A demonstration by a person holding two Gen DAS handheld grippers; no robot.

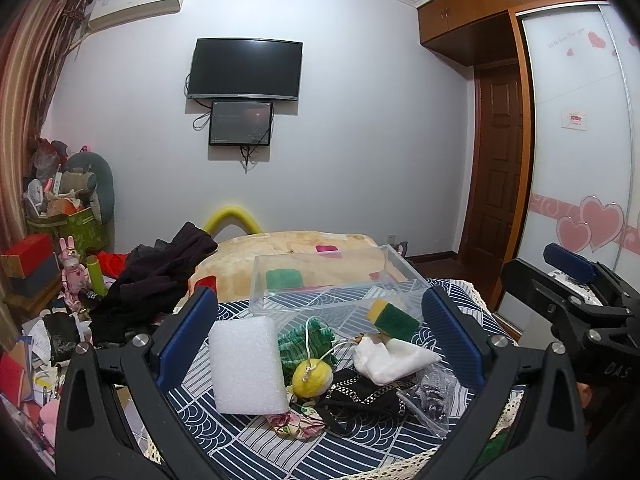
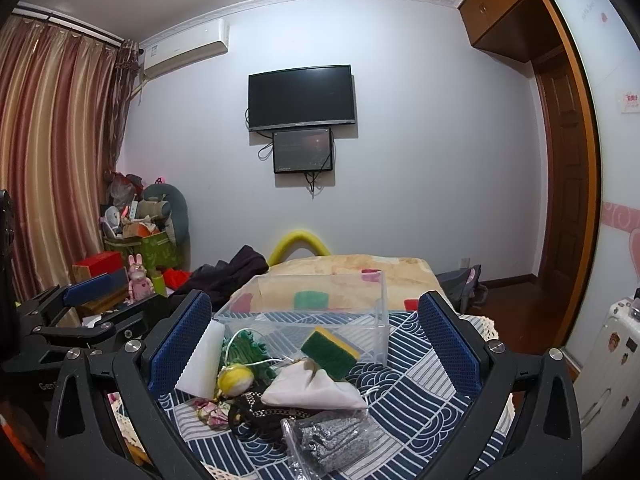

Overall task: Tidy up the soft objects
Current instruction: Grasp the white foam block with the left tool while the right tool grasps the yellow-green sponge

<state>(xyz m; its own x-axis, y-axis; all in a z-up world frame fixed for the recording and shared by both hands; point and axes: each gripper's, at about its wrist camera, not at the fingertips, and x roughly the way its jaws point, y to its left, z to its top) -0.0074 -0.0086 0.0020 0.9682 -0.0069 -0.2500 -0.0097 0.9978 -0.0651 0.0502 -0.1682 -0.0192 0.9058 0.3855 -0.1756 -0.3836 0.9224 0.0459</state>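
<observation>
Clear plastic bin (image 1: 336,280) on patterned cloth (image 2: 420,376); soft items piled just before it.
Sponge (image 2: 330,350) leans on bin's front wall; foam block (image 1: 248,364), white pouch (image 2: 312,390) beside. Bin contents unclear. Left gripper (image 1: 316,332), right gripper (image 2: 314,340): jaws apart, holding nothing.

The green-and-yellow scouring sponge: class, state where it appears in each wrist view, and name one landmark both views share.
Left wrist view: the sponge sits right of centre, against the near right corner of the clear plastic box.
Right wrist view: the sponge sits at centre, leaning on the box's front wall.
Shared landmark: the wall-mounted TV.
</observation>
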